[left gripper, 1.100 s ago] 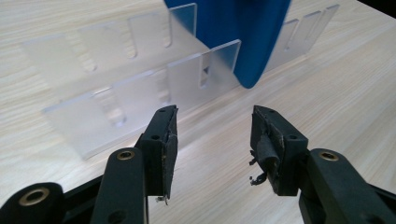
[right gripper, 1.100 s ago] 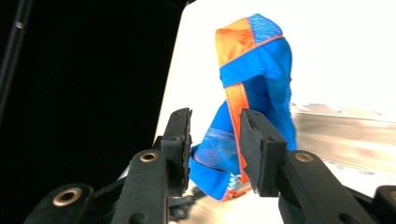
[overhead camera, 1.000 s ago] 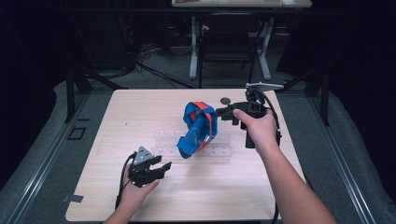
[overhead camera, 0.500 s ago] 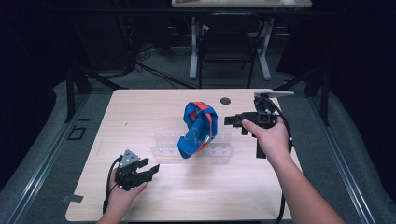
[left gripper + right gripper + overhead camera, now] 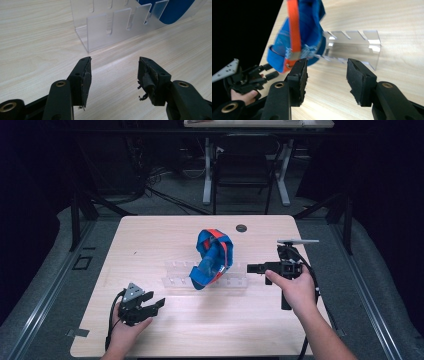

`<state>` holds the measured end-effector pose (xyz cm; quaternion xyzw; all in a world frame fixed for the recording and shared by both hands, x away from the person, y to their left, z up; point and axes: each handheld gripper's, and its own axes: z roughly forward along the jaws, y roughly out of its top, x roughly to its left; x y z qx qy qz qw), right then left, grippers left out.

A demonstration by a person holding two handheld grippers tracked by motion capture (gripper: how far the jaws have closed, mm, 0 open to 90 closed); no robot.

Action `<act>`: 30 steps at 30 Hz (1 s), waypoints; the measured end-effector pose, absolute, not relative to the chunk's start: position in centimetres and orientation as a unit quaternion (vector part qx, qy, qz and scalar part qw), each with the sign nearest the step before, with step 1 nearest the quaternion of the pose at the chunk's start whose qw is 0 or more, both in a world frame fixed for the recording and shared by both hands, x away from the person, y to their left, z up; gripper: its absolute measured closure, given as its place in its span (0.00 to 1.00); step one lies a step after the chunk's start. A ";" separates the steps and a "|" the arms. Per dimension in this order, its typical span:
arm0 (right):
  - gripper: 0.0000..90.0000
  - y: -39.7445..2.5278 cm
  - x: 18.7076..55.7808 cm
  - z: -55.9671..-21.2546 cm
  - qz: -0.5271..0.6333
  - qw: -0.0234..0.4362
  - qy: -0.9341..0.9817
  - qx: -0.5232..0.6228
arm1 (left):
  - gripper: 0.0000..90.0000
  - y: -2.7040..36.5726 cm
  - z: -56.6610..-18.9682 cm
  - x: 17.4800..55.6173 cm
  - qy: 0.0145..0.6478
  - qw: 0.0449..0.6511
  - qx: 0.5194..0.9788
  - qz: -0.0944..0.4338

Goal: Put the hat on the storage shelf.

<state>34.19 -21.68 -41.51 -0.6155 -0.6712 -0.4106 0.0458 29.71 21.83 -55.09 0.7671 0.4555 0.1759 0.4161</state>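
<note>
Blue with orange straps, the bundled strap item (image 5: 212,257) sits propped in the clear acrylic rack (image 5: 206,281) near the middle of my desk (image 5: 150,240), leaning up out of the slots toward the far side. From the right gripper view I see its orange band (image 5: 293,27) running down the blue fabric, with the rack's angled slots stretching off to the right of it.

My right gripper (image 5: 255,268) is just beside the rack's right end, pointing at it, jaws released with a clear gap between the 2 pads and nothing in them. It is near the rack but not touching.

My left gripper (image 5: 152,305) rests low at the near left part of the desk, well apart from the rack. Its jaws are also released and hold nothing; in the left gripper view the rack's near corner (image 5: 87,37) stands ahead of them, bare wood between.

A small dark disc (image 5: 241,228) lies on the far side of the desk.
</note>
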 end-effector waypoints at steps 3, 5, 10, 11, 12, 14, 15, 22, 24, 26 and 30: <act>0.57 -22.0 33.8 -42.7 -0.411 0.047 -0.666 -0.621 | 0.50 22.0 -55.4 29.8 0.461 0.414 0.765 0.176; 0.57 -22.2 33.4 -43.4 -0.409 0.044 -0.667 -0.621 | 0.50 22.0 -55.6 29.9 0.462 0.413 0.766 0.173; 0.57 -22.1 32.5 -44.7 -0.403 0.023 -0.677 -0.615 | 0.50 22.0 -55.8 30.1 0.462 0.411 0.767 0.170; 0.57 -22.1 32.4 -45.0 -0.403 0.022 -0.678 -0.614 | 0.50 21.9 -55.8 30.1 0.462 0.408 0.769 0.169; 0.57 -22.0 32.2 -45.2 -0.401 0.021 -0.680 -0.614 | 0.50 21.9 -55.9 30.1 0.462 0.408 0.770 0.170; 0.57 -22.0 31.9 -45.8 -0.401 0.018 -0.684 -0.609 | 0.50 21.8 -56.0 30.1 0.460 0.409 0.769 0.172; 0.57 -21.9 31.7 -46.0 -0.398 0.013 -0.687 -0.608 | 0.50 21.7 -56.0 30.1 0.459 0.408 0.770 0.172; 0.56 -21.9 30.4 -48.5 -0.390 -0.006 -0.701 -0.597 | 0.50 21.7 -56.1 30.1 0.456 0.409 0.771 0.175; 0.56 -22.1 30.0 -49.3 -0.389 -0.020 -0.705 -0.593 | 0.50 21.7 -56.1 30.1 0.455 0.408 0.772 0.175; 0.56 -22.3 29.6 -50.1 -0.391 -0.033 -0.705 -0.591 | 0.49 21.7 -56.2 30.1 0.455 0.408 0.772 0.174; 0.55 -22.8 28.8 -51.5 -0.395 -0.047 -0.700 -0.593 | 0.49 21.6 -56.2 30.1 0.456 0.408 0.772 0.175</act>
